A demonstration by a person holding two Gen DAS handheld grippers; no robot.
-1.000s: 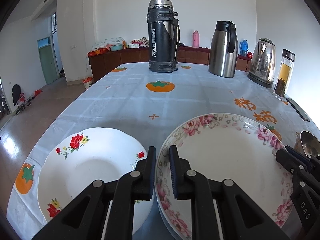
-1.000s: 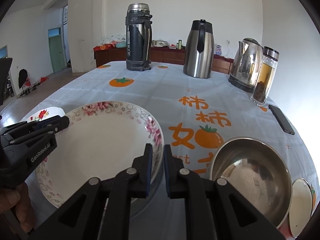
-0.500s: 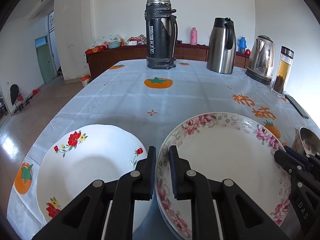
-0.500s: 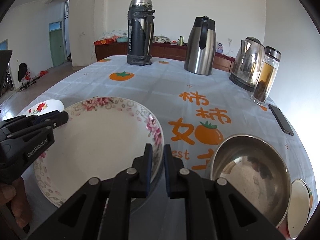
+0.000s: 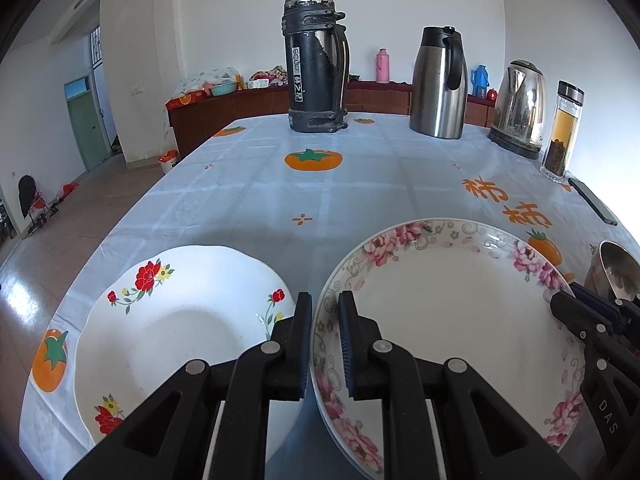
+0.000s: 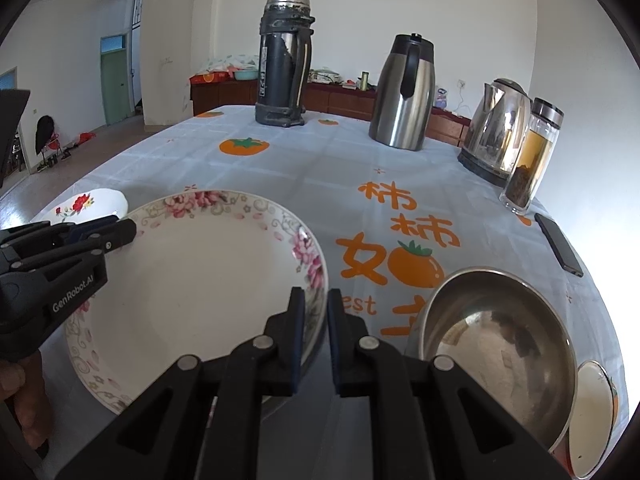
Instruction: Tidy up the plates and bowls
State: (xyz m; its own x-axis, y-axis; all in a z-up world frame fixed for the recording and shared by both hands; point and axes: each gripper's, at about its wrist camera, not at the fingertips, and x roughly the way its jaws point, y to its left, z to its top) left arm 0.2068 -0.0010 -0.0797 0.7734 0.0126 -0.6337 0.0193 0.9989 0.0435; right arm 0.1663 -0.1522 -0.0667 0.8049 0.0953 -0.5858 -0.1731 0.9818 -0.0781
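A pink-flowered plate (image 5: 452, 304) is held above the table, lying on a second plate under it. My left gripper (image 5: 325, 334) is shut on its left rim. My right gripper (image 6: 316, 330) is shut on its right rim (image 6: 316, 276). A white plate with red flowers (image 5: 172, 320) lies on the table to the left, also seen in the right wrist view (image 6: 80, 206). A steel bowl (image 6: 496, 344) sits to the right of the flowered plate, with a small white dish (image 6: 592, 412) beyond it.
At the back of the table stand a black thermos (image 5: 314, 64), a steel jug (image 5: 440, 84), an electric kettle (image 5: 520, 108) and a glass tea bottle (image 5: 562, 132). A phone (image 5: 592, 200) lies near the right edge. The table's left edge drops to the floor.
Both grippers and the flowered plate have risen a little and tilted; the view of the table has shifted slightly. The grips are unchanged.
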